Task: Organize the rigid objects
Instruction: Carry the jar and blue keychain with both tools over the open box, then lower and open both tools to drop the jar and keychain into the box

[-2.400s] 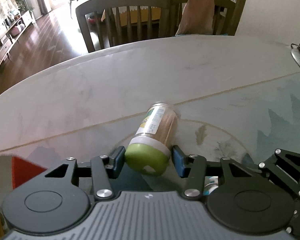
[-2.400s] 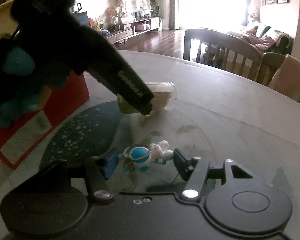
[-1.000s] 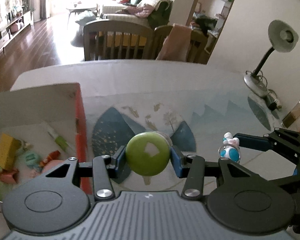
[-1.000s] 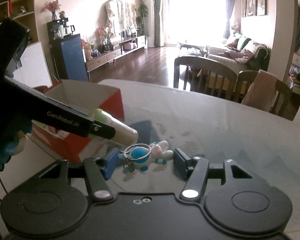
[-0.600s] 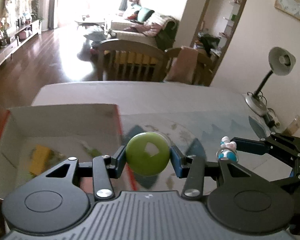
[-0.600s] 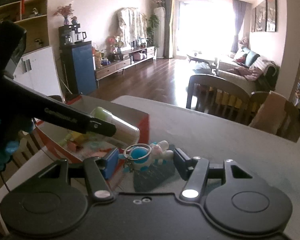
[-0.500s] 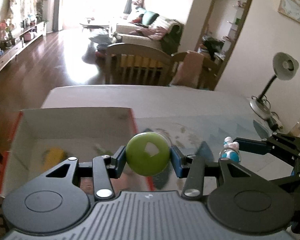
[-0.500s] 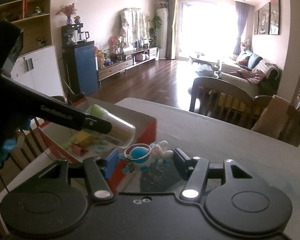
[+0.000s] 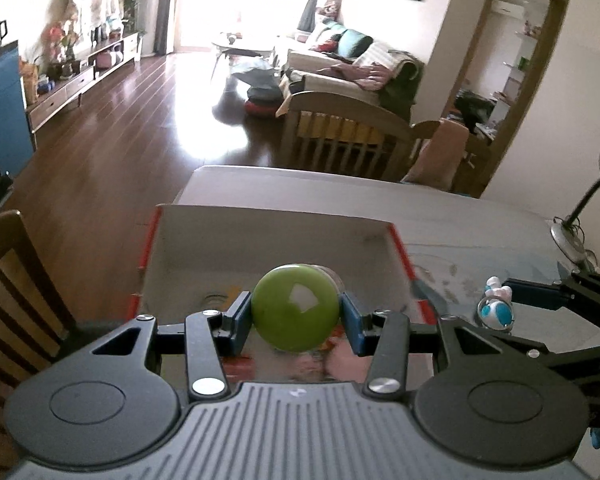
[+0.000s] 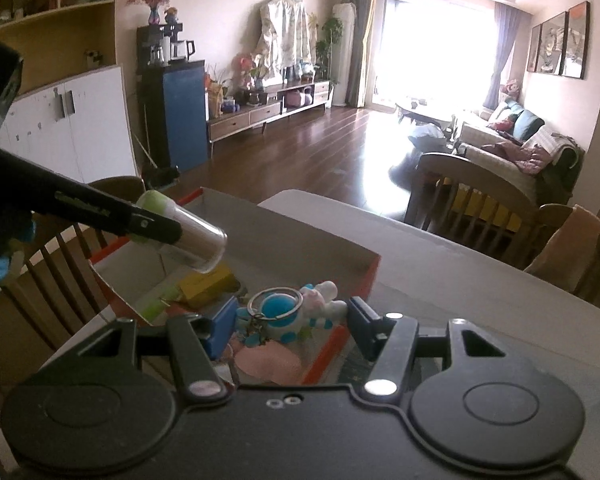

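From the left wrist view, I am angling my left tool (image 9: 296,314) downward over the red-sided cardboard box (image 9: 276,240) on the surface, its pads gripping a green-capped clear plastic jar (image 9: 296,312). From the right wrist view, my right tool (image 10: 292,316) is tilting down above the box's near corner, clamping a blue-and-white figurine keychain (image 10: 288,312).

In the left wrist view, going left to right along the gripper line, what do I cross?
Wooden chair → red box's left wall → green-capped jar in the left gripper → red box's right wall → blue-and-white figure keychain → right gripper.
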